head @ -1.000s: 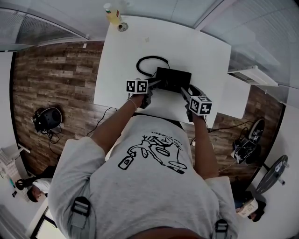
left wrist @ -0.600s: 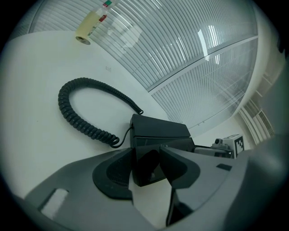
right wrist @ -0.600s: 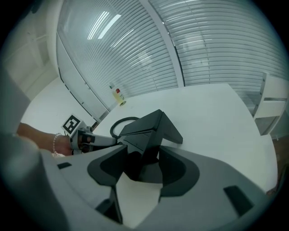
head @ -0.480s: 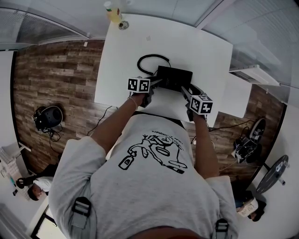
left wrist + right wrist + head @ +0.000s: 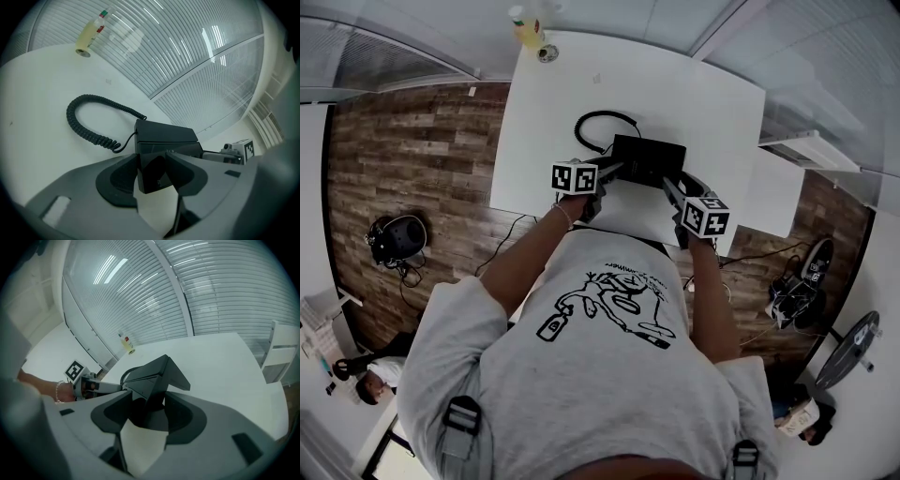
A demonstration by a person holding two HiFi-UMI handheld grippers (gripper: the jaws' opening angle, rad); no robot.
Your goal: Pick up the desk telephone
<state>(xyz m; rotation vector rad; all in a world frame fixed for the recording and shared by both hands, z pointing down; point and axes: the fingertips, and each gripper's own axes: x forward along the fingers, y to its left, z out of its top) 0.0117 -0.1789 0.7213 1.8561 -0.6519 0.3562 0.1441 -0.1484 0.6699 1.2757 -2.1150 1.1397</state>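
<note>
The black desk telephone (image 5: 648, 159) sits near the front middle of the white table (image 5: 694, 94), its coiled cord (image 5: 598, 123) looping behind it to the left. My left gripper (image 5: 611, 171) is shut on the phone's left front corner (image 5: 151, 173). My right gripper (image 5: 667, 184) is shut on its right front corner (image 5: 147, 401). In the left gripper view the phone (image 5: 164, 138) rises between the jaws, with the cord (image 5: 89, 122) lying on the table. In the right gripper view the phone (image 5: 154, 376) looks tilted up at one edge.
A yellowish bottle (image 5: 525, 25) and a small round item (image 5: 547, 53) stand at the table's far left corner. A white side unit (image 5: 773, 192) adjoins the table's right. Wooden floor with cables and gear (image 5: 394, 239) surrounds it.
Both grippers have shifted slightly nearer the table's front edge; they stay clamped on the phone, which hardly moves.
</note>
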